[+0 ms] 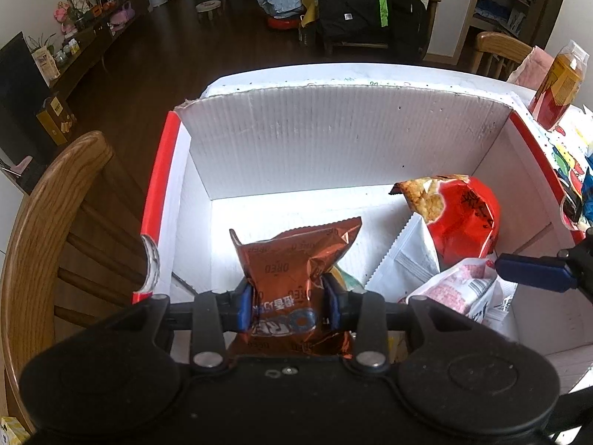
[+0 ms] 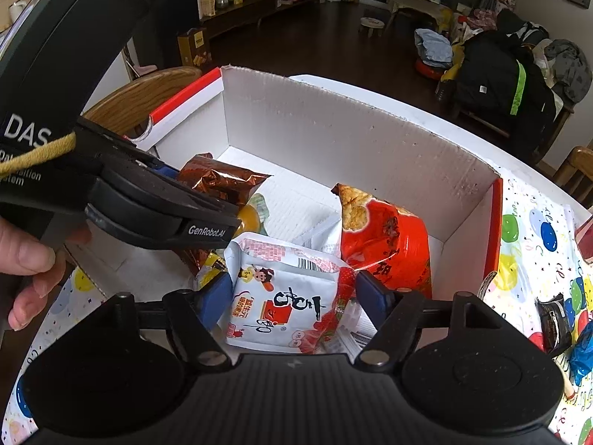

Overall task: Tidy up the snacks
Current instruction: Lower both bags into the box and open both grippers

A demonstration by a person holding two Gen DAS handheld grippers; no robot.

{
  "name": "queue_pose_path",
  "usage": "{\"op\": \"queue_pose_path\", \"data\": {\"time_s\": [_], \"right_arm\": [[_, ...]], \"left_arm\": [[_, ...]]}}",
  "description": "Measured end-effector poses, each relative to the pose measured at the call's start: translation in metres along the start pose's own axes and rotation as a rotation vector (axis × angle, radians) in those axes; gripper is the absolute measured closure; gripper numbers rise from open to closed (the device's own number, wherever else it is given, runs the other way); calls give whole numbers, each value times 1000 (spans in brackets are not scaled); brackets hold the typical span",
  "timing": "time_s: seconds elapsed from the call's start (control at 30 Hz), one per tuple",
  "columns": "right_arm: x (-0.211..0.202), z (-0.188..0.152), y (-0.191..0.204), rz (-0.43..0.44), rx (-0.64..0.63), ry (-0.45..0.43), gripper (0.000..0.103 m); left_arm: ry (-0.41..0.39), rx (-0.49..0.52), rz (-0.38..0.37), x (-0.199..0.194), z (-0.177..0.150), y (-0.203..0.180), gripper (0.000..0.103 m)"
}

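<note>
Left gripper (image 1: 289,306) clamps a brown Oreo bag (image 1: 292,263), held over the white cardboard box (image 1: 333,141) at its 7 o'clock corner. Right gripper (image 2: 292,296) pinches a white-and-red snack pack (image 2: 281,296) at 5 o'clock. Red chip bag (image 2: 385,237) lies inside the box at 3 o'clock, touching the pack.

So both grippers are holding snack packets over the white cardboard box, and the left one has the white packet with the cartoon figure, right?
Not quite. The left gripper holds the brown foil Oreo packet, as the left wrist view shows. The white packet with the cartoon figure sits in the right gripper. Both are over the white cardboard box.
</note>
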State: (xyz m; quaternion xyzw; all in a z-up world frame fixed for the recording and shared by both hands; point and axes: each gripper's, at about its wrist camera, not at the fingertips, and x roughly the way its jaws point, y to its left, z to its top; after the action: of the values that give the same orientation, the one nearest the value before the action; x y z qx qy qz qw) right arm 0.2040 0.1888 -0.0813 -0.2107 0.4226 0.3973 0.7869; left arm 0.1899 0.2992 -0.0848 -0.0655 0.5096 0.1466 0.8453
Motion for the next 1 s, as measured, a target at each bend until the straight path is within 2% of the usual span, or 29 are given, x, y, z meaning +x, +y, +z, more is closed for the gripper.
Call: {"op": "queue_pose_path", "data": {"time_s": [0.2, 0.3, 0.4, 0.53, 0.63, 0.83, 0.93, 1.0], "right_arm": [[-4, 0, 0, 2, 12, -7, 27], [-7, 3, -1, -6, 20, -20, 16], [-12, 2, -3, -15, 25, -31, 16], [-24, 1, -7, -9, 38, -47, 16], [-35, -2, -10, -14, 42, -60, 12], [-58, -9, -18, -11, 69, -93, 10], [-72, -13, -24, -6, 85, -108, 2], [-81, -17, -27, -5, 91, -122, 2]], "left_arm": [[3, -4, 4, -2, -3, -1, 65], [-4, -11, -5, -6, -3, 0, 62], [-17, -18, -22, -12, -5, 0, 53], [-53, -8, -10, -23, -6, -5, 35], [-76, -9, -17, -32, -7, -6, 34], [-126, -10, -15, -53, -11, -7, 27], [-156, 2, -20, -66, -14, -10, 26], [-175, 5, -25, -74, -17, -12, 25]]}}
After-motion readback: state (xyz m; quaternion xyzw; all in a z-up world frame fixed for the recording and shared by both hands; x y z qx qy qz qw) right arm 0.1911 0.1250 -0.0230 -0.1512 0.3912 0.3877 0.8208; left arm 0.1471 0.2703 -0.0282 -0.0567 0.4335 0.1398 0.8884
